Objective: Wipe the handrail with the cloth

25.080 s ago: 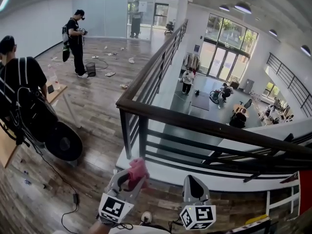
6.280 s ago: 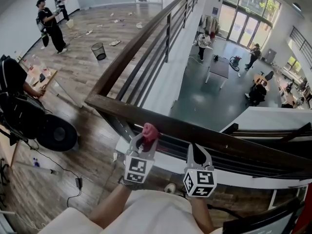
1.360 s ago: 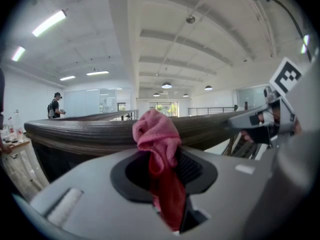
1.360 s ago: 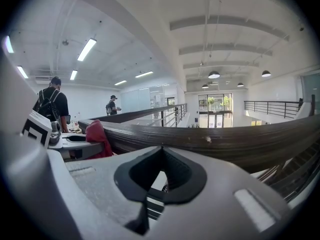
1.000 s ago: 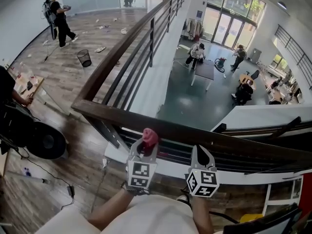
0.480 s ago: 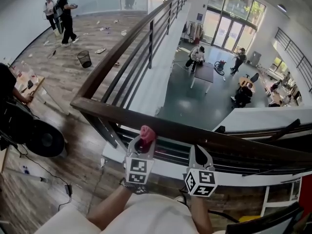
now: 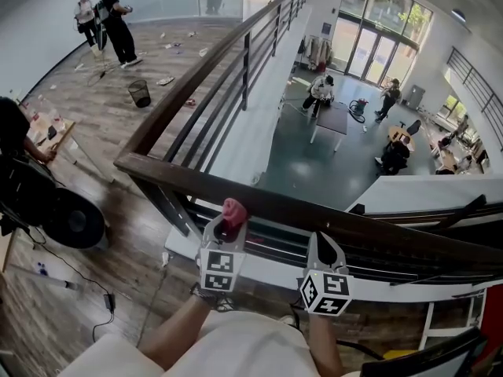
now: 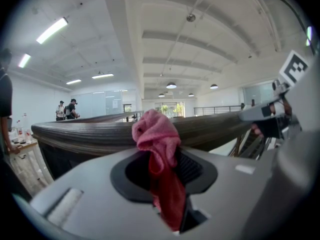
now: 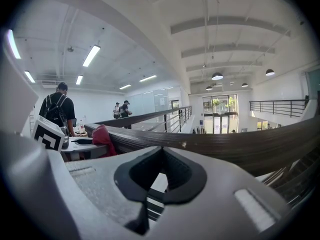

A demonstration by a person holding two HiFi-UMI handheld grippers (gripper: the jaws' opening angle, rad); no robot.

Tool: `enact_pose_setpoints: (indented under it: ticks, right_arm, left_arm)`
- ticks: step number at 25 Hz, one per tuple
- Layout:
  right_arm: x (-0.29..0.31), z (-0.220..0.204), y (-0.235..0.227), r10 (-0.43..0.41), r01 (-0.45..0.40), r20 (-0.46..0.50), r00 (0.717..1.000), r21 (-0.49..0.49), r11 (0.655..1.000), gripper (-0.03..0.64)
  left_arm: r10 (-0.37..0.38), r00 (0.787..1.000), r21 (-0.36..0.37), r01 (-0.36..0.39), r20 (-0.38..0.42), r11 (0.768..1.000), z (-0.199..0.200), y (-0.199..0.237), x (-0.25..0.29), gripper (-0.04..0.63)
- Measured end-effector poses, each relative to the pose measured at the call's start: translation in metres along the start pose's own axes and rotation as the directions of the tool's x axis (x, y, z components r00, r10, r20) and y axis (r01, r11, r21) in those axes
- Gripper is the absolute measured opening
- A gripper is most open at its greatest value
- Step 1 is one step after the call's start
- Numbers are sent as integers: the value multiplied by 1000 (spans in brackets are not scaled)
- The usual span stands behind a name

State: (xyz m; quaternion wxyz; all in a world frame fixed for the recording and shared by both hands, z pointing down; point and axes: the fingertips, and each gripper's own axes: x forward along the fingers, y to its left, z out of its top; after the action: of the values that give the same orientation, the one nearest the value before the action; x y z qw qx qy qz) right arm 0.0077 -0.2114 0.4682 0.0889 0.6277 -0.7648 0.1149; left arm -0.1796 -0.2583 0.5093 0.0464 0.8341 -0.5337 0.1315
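Observation:
The dark wooden handrail [image 7: 330, 214] runs across in front of me and turns away at a corner on the left. My left gripper [image 7: 226, 225] is shut on a crumpled pink cloth [image 7: 233, 209], whose bunched top lies at the rail's near edge. In the left gripper view the cloth [image 8: 156, 136] sticks up from the jaws in front of the handrail [image 8: 85, 134]. My right gripper [image 7: 322, 247] is shut and empty, just short of the rail, right of the left one. The right gripper view shows the handrail [image 9: 240, 149] close ahead and the cloth [image 9: 102, 135] at the left.
Beyond the rail is a drop to a lower floor [image 7: 314, 163] with people and tables. On my level, two people [image 7: 110, 22] stand far left near a black bin [image 7: 140, 93]. A seated person and a round black object [image 7: 67, 218] are at my left.
The left gripper with the cloth has edged slightly left and up along the rail's near edge. The right gripper has stayed put. The two distant people have shifted.

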Motion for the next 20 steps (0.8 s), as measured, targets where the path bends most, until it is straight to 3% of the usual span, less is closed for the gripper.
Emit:
enact_pose_setpoints:
  ticks: [20]
  right_arm:
    - [-9, -4, -29, -7, 7, -17, 1000, 10, 1000, 3]
  left_arm:
    - [34, 999, 13, -34, -16, 999, 2, -11, 1, 124]
